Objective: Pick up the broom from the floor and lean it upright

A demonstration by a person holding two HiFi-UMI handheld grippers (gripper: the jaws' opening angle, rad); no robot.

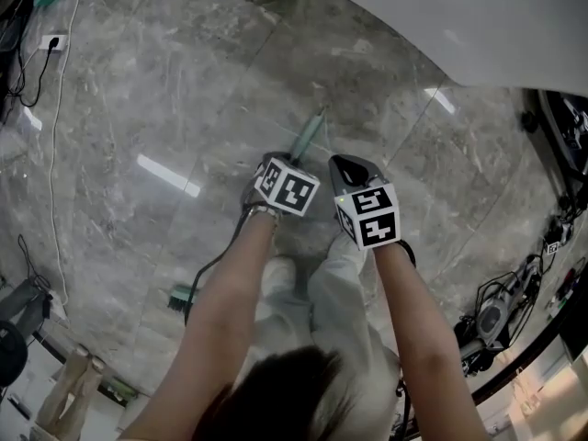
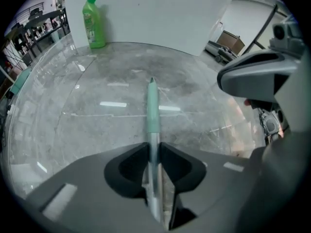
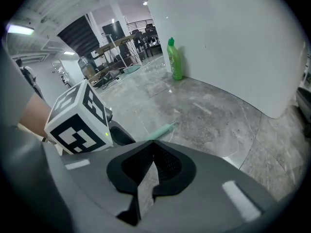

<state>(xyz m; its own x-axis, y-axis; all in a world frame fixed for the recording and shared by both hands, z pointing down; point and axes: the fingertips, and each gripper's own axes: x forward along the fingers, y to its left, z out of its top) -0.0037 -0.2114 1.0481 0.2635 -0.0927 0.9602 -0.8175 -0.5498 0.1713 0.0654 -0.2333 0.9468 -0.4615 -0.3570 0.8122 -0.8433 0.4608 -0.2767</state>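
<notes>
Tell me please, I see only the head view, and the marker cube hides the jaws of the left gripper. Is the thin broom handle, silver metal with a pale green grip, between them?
Observer: Yes. In the left gripper view, the left gripper has the broom handle between its jaws, and they stand against both of its sides.
Operator: And the right gripper?
Observer: The right gripper holds nothing. Its jaw tips look together, with nothing between them.
Operator: What is the green thing at my top edge?
Observer: A green plastic bottle. It stands upright at the foot of the white wall.
</notes>
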